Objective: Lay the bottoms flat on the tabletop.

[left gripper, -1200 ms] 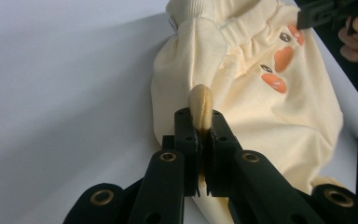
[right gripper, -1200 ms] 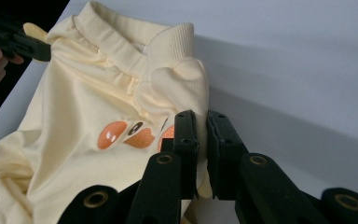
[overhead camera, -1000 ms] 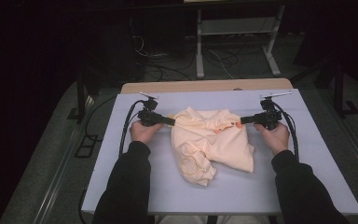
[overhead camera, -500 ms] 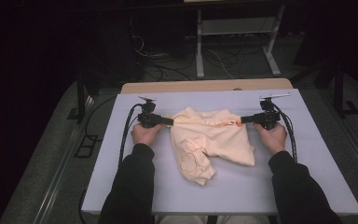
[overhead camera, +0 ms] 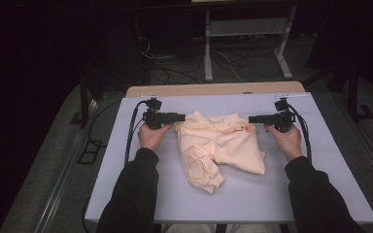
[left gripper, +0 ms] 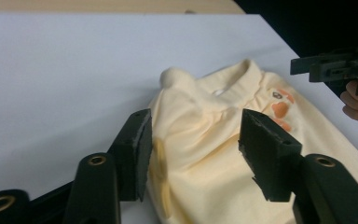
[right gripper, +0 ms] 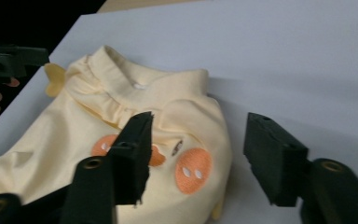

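Item 1. Pale yellow cotton garment (overhead camera: 218, 145), small, with a ribbed collar and orange round patches near the neck. It lies crumpled at the middle of the table, collar toward the far edge, with one rumpled part trailing toward the person. In the right gripper view the orange patches (right gripper: 193, 170) carry small white marks, and a yellow flap sticks out at the collar's far side. In the left gripper view the collar (left gripper: 242, 74) stands slightly raised, with a rounded lump of cloth beside it.

Item 2. Flat table with a pale lilac-white surface (overhead camera: 126, 160), a strip of light wood showing along its far edge. It carries the garment and nothing else.

Item 3. Left black two-jaw gripper (overhead camera: 180, 117), held in the person's left hand (overhead camera: 150, 136). It points at the garment's left edge. Jaws spread apart in its own view, with cloth lying between and beneath them; nothing is pinched.

Item 4. Right black two-jaw gripper (overhead camera: 251, 119), held in the person's right hand (overhead camera: 285, 141). It points at the garment's right shoulder, just beside the patches. Jaws spread wide, one over the cloth, the other over bare table; they grip nothing.

Item 5. Dark sleeves (overhead camera: 136, 194) on both forearms, entering from the near side.

Item 6. Containers: none on the table.
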The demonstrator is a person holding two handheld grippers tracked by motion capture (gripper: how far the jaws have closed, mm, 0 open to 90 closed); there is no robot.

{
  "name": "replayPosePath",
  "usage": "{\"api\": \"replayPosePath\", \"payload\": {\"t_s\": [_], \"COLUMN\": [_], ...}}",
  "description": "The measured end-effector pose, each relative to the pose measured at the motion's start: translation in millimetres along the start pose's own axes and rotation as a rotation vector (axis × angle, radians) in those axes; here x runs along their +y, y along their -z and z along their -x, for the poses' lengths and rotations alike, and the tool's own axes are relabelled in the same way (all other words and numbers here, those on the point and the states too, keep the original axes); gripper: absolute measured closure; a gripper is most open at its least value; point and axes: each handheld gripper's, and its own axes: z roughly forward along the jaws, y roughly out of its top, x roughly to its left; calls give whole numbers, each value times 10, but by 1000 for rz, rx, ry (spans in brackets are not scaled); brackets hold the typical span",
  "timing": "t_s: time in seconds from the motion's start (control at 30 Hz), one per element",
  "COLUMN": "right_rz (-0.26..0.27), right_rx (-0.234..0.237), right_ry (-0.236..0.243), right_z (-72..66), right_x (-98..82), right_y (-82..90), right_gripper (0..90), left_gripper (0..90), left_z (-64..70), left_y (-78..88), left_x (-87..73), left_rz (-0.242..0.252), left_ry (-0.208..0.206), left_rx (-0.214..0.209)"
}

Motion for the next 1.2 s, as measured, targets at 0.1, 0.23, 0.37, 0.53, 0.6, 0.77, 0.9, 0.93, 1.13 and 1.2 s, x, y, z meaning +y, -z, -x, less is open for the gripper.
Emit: {"api": "replayPosePath", "payload": {"t_s": [0.1,0.23,0.37,0.53,0.6,0.77,0.9,0.93,1.13,1.2], "right_rz": [-8,-54,-80,-114,-134,-220,-240,-238,-177,-160], "right_rx": [7,-2,-20,-79,-91,-75,-33,-6,69,75], "right_ry": [21,74,100,110,104,135,74,45,-64,-76], "right_z": [-47,-171,-213,-170,-134,-155,-133,-113,-40,-32], "right_x": [26,73,62,37,18,-38,-19,-5,111,195], "right_y": [-8,-110,-209,-324,-380,-510,-519,-513,-429,-418], "right_gripper": [320,263,264,267,290,622,758,767,786,786], "left_gripper": [416,386,378,368,366,443,638,714,821,822], "left_z": [43,120,181,106,60,89,106,99,-1,-95], "left_y": [-40,-231,-329,-401,-447,-535,-574,-589,-576,-526], "left_x": [-5,-61,-86,-113,-151,-205,-198,-184,-96,-50], "left_rz": [-11,-61,-81,-151,-213,-240,-238,-245,-219,-166], "left_ry": [-32,-98,-143,-146,-154,-214,-215,-192,-54,40], "left_rx": [6,42,84,141,160,167,155,138,83,35]}}
